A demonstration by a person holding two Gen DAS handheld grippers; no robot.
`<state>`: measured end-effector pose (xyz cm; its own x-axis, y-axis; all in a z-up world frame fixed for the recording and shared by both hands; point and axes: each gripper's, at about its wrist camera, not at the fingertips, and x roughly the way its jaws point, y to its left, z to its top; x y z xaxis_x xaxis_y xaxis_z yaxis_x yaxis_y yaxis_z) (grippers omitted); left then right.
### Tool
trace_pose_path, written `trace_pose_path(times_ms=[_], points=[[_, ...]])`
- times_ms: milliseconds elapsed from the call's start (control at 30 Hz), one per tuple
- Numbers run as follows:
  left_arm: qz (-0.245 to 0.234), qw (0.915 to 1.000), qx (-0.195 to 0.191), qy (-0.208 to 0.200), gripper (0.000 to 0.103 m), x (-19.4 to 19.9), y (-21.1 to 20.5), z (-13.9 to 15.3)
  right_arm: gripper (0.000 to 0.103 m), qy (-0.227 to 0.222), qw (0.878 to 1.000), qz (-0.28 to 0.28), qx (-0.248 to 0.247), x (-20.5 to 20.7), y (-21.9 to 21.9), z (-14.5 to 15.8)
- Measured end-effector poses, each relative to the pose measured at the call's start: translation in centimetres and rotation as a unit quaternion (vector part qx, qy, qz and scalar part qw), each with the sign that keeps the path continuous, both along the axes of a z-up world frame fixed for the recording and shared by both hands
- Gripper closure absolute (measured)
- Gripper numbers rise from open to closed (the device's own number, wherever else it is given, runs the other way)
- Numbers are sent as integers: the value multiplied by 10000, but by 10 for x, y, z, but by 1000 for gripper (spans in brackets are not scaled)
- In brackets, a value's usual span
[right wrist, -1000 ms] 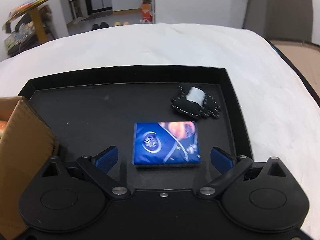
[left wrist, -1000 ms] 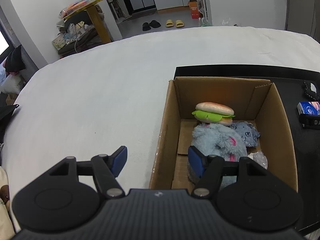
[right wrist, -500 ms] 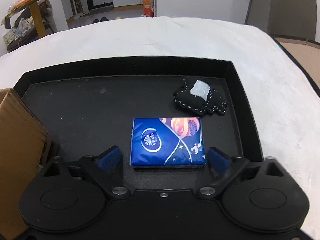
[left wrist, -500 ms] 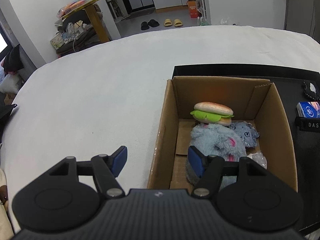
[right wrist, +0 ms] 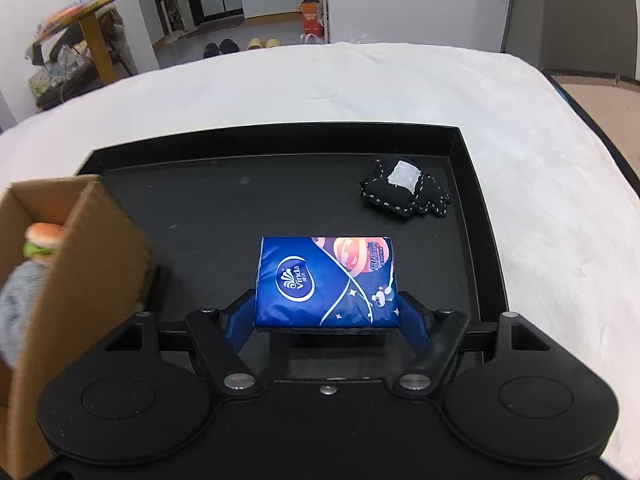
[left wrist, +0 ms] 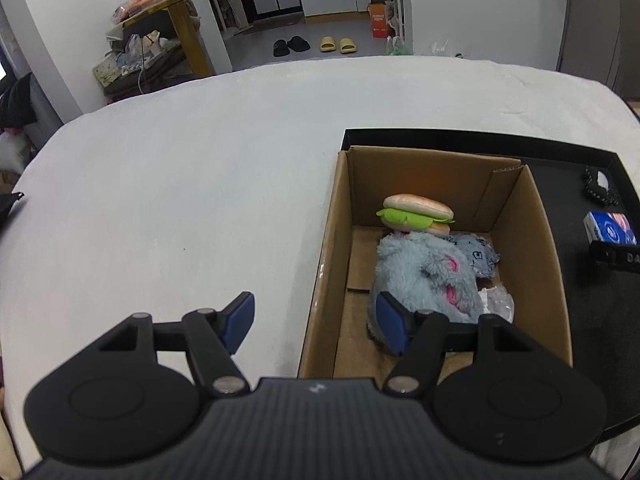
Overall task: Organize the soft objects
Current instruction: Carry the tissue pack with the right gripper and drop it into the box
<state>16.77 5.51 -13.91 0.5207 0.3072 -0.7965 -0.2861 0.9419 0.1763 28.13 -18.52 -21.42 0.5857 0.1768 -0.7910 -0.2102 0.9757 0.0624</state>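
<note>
A blue tissue pack (right wrist: 326,280) sits between the blue pads of my right gripper (right wrist: 326,320). The jaws are closing and both pads press its sides just above the black tray (right wrist: 200,216). A black stitched pouch (right wrist: 404,192) lies at the tray's far right. In the left wrist view the cardboard box (left wrist: 536,240) holds a burger plush (left wrist: 416,214), a fluffy grey-blue plush (left wrist: 420,276), a grey cloth (left wrist: 476,254) and a clear plastic bag (left wrist: 496,300). My left gripper (left wrist: 316,322) is open and straddles the box's left wall, gripping nothing.
The box stands on the left part of the tray, close to the tissue pack. A white cloth (left wrist: 180,200) covers the table around the tray. Beyond the table's far edge are a yellow side table (left wrist: 180,20) with clutter and slippers (left wrist: 312,44) on the floor.
The right jaws have narrowed from wide apart onto the tissue pack's sides, and the pack now sits nearer the camera. The left gripper has stayed as it was.
</note>
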Motion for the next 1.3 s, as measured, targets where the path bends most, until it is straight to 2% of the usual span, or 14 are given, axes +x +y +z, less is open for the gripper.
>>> trace_pose_path(times_ms=[100,433,767,1100,1300], points=[[-77,9999,-62,-94,38,-6,0,5,32,99,9998,68,188,-10,-5,12],[-160,9990,-377,-154,41,-23,7,12,32,-83,9977,475,476,-43,3,63],[-229,9968,-755,-92,53,-33,27,14,32,-112,9939,835,706,-56,31,99],[-239,9937,-1081,-168,61,-36,37,8,32,-134,9921,1092,608,-67,60,116],[-307,9914,-1275,-49,75,-35,41,0,32,40,9898,1277,634,-76,80,118]])
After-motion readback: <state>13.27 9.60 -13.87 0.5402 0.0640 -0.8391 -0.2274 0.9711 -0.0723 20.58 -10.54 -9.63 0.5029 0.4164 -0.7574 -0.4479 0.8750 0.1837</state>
